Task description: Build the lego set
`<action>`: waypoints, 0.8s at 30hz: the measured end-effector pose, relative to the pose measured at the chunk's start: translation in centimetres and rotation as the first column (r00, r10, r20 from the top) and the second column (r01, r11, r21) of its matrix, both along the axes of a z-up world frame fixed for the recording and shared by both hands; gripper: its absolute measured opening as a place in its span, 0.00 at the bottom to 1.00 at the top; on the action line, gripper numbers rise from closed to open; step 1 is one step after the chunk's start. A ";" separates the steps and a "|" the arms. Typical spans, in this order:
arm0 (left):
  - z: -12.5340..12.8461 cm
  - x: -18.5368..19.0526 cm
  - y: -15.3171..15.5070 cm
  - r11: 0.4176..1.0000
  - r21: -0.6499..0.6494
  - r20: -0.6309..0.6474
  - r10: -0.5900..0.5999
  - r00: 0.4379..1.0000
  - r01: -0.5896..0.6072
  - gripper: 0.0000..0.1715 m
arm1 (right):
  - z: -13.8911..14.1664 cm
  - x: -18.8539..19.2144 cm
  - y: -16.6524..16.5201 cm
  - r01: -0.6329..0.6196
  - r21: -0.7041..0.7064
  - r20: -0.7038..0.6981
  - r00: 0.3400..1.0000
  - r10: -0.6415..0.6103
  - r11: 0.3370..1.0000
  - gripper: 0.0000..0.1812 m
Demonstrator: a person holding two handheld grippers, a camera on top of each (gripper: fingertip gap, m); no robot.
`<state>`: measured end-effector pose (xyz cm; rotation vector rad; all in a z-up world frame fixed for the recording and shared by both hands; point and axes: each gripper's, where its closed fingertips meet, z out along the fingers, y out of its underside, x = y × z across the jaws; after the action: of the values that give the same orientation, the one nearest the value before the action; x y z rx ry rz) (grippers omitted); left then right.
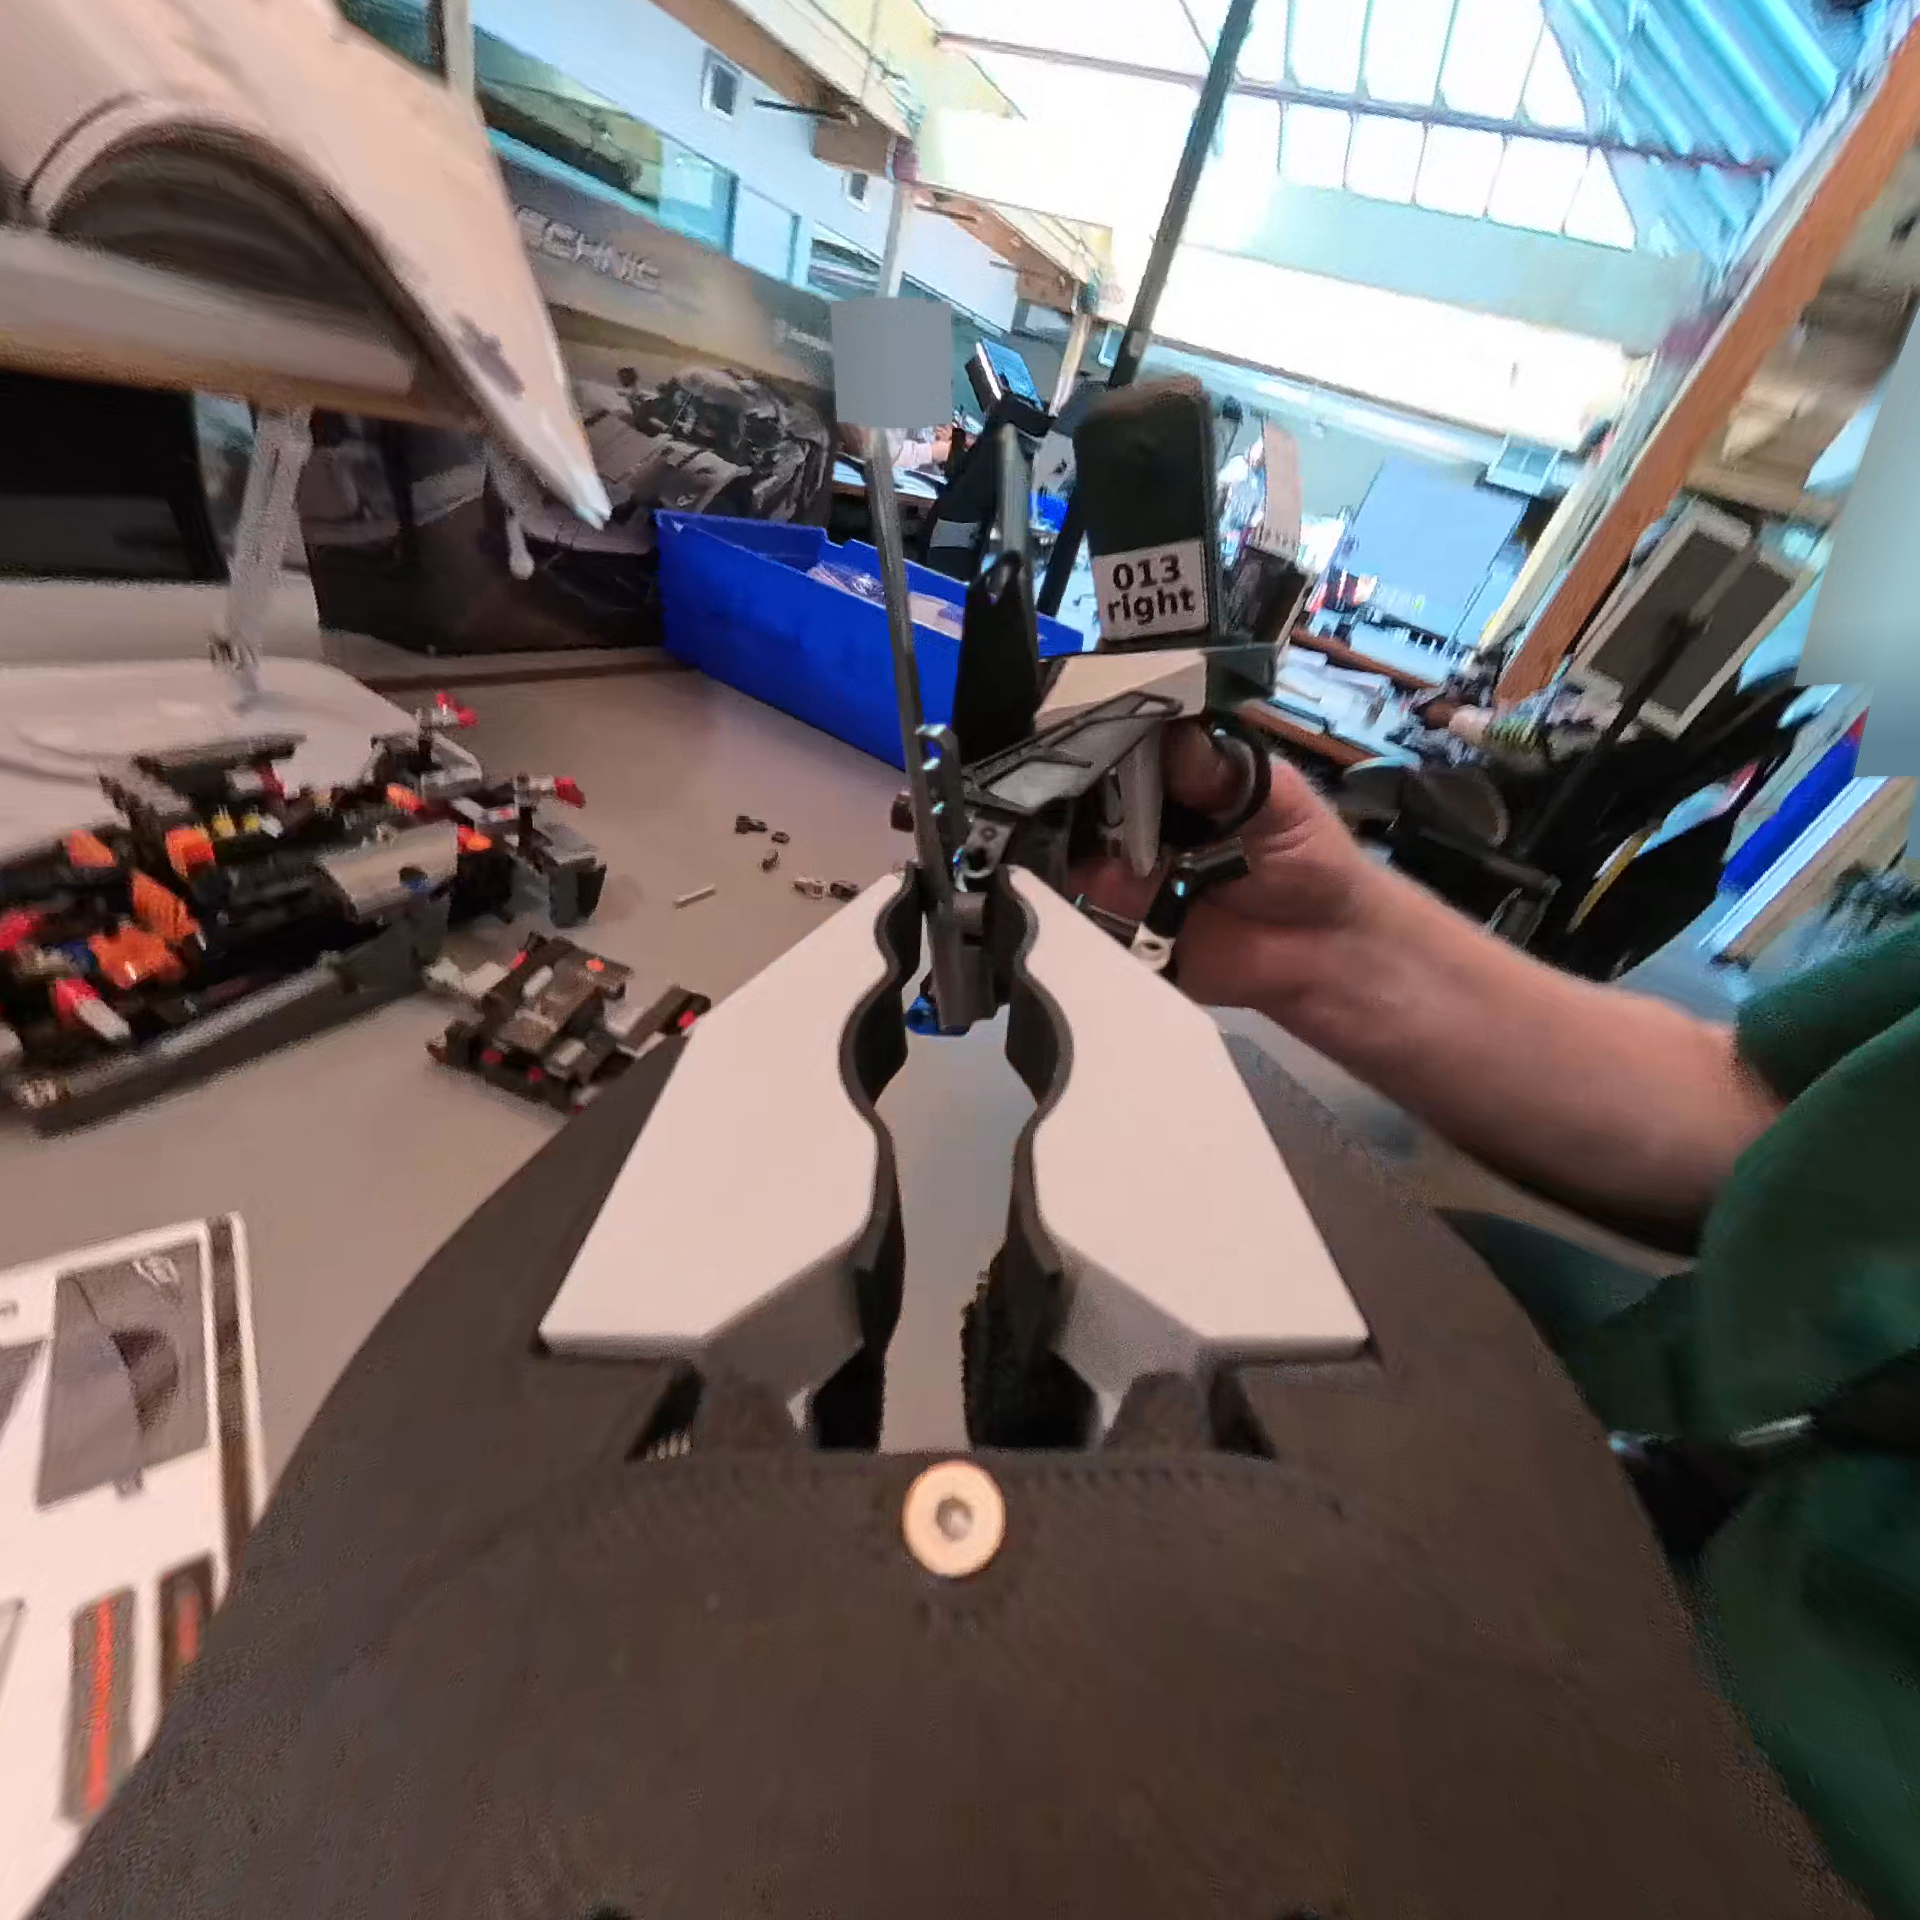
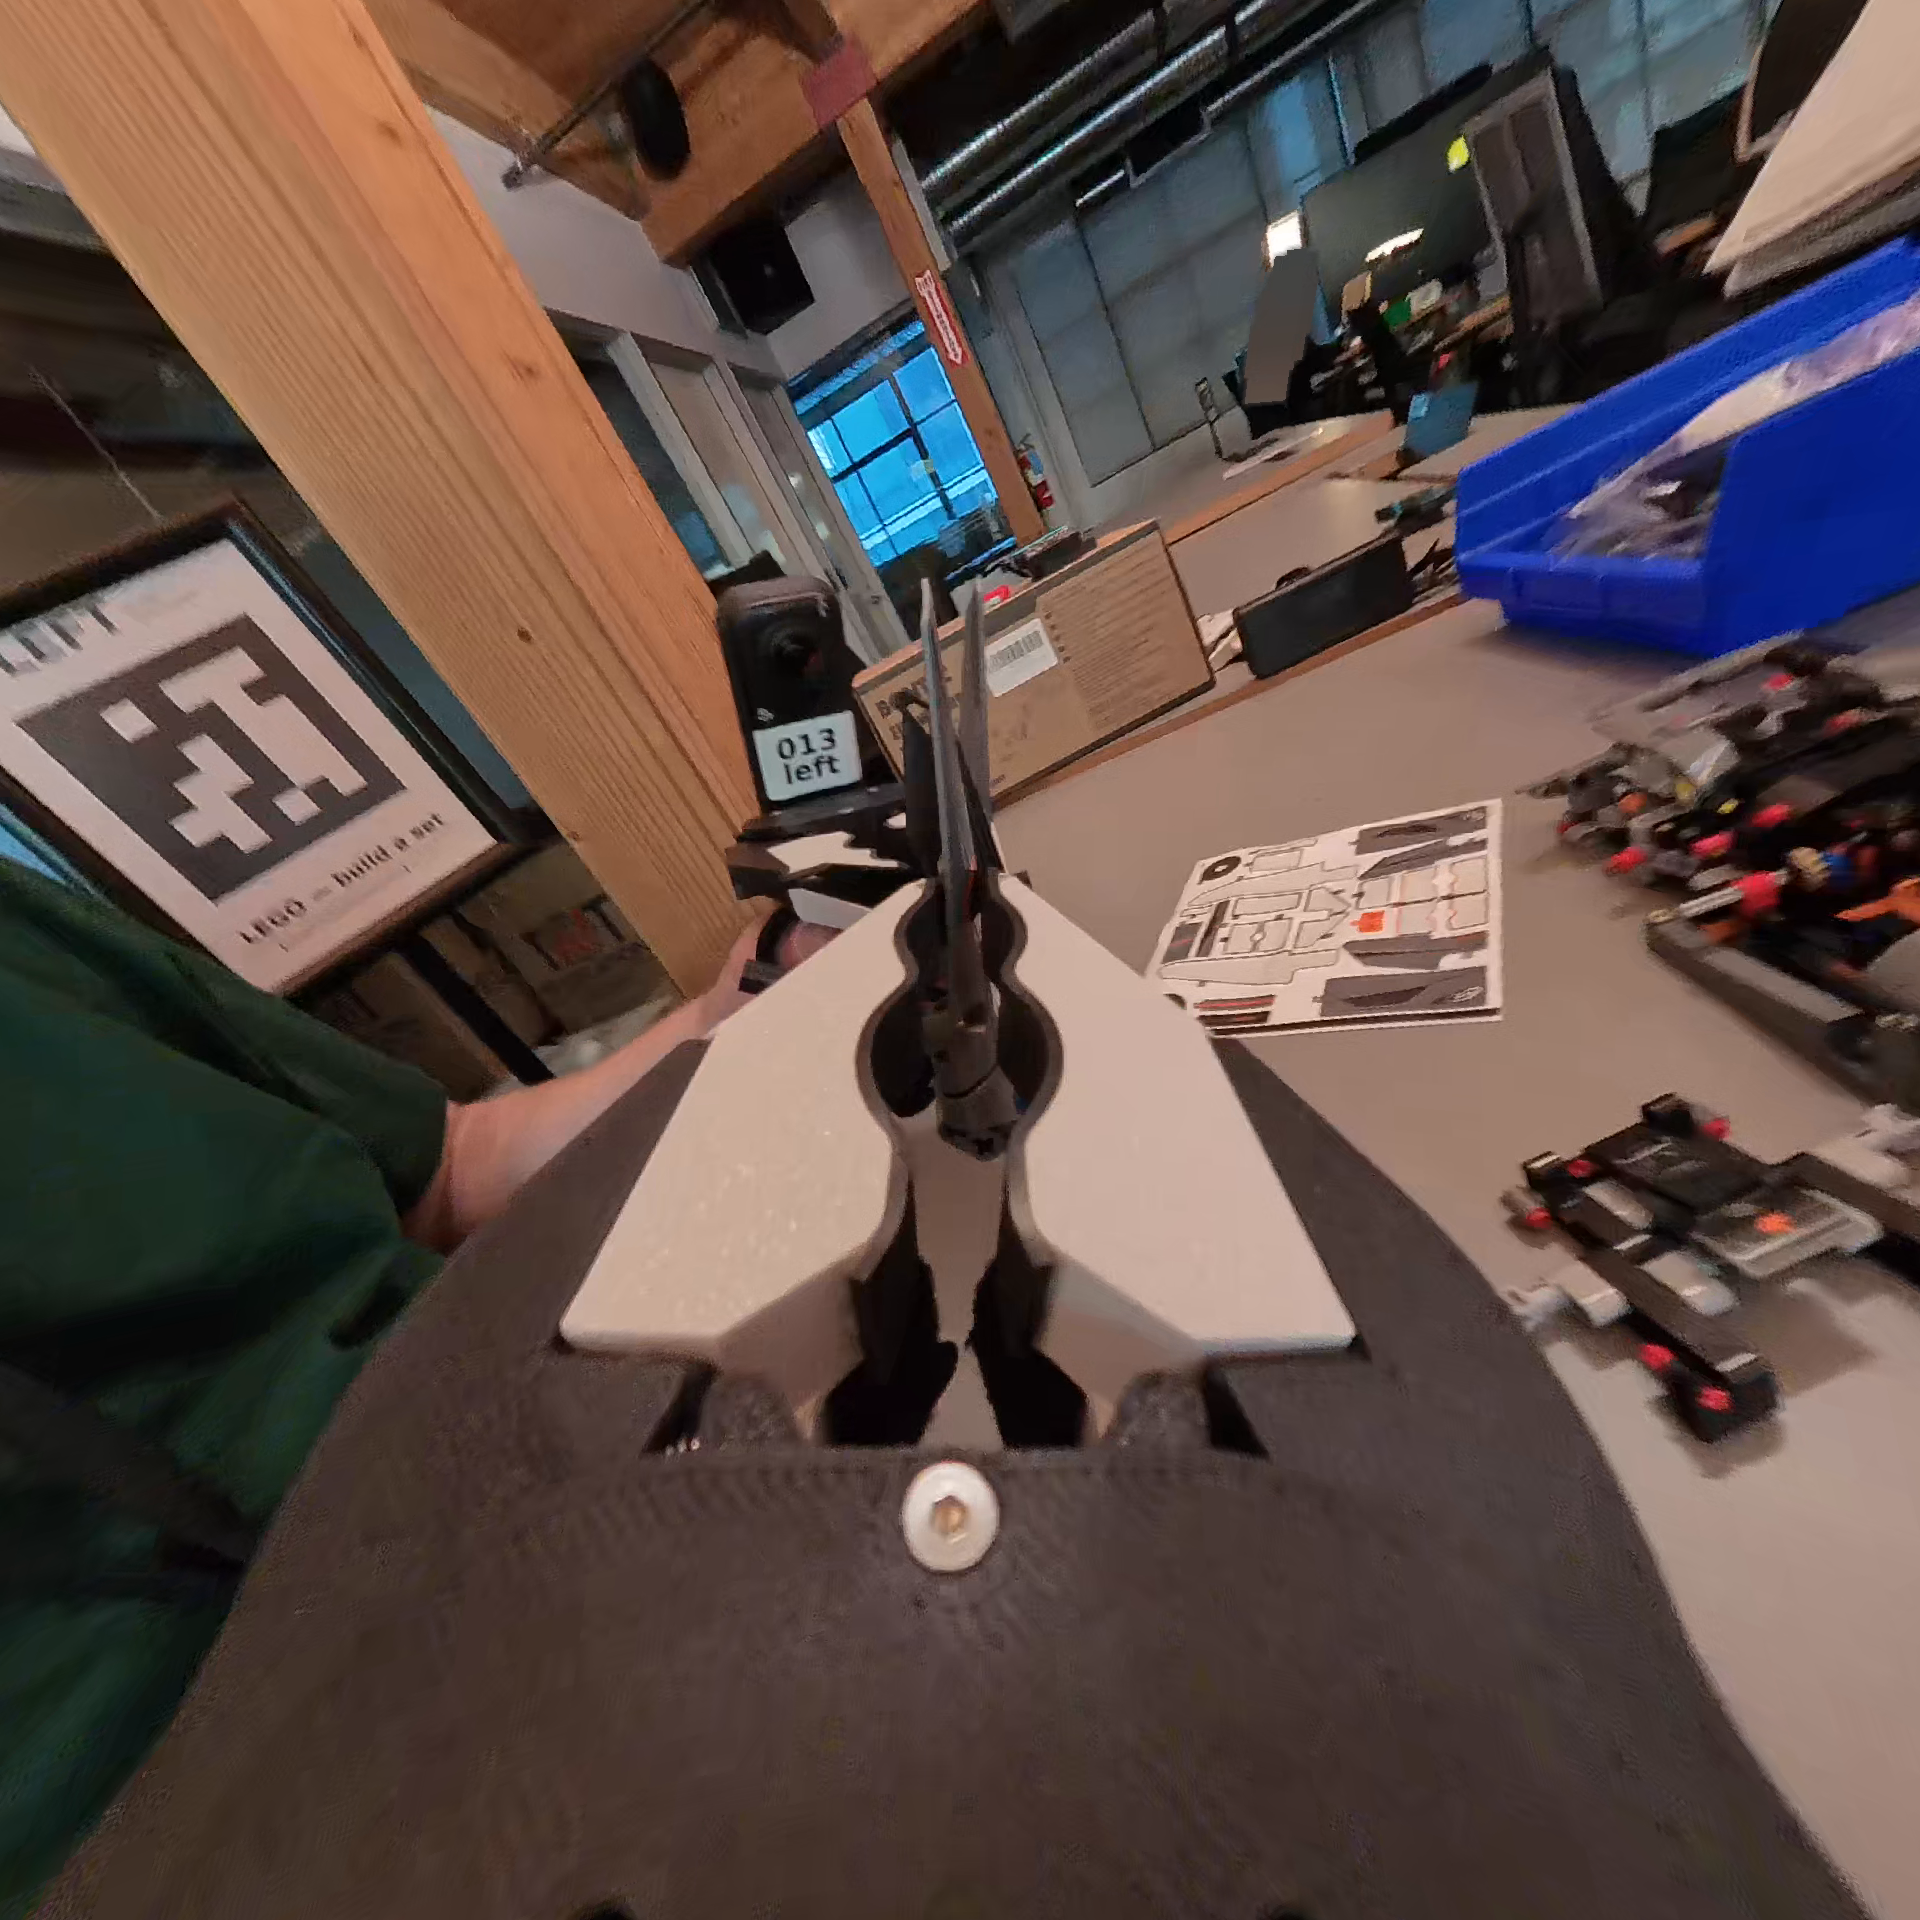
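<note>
Both the left gripper and right gripper clamp 1 grey lego piece.

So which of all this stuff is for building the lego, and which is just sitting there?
For the job:
- left gripper and right gripper, both clamped on the thin grey lego piece
- big half-built model
- smaller black sub-build
- sticker sheet
- loose small pieces

Just lying about:
- blue bin
- cardboard box
- black power brick
</note>
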<state>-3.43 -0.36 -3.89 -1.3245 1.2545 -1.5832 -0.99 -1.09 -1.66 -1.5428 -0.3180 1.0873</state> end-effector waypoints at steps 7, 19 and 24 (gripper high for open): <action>-1.2 -1.3 2.1 0.983 -0.183 -0.006 0.028 1.000 -0.028 0.10 | -1.7 -1.1 1.5 -0.041 -0.145 -0.078 0.996 0.030 0.989 0.03; -0.8 -0.6 2.5 0.973 -0.221 -0.048 -0.073 0.996 0.061 0.08 | -2.9 -1.8 0.6 -0.073 -0.169 -0.053 0.996 0.065 0.983 0.02; -1.0 0.3 1.8 0.970 -0.216 -0.051 -0.122 0.991 0.108 0.00 | -3.2 -1.1 -0.1 -0.029 -0.156 -0.010 1.000 0.028 0.987 0.02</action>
<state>-3.12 1.42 -4.91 -1.4676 1.2468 -1.8110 -2.06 -1.18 -4.88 -1.6771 -0.2553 1.1629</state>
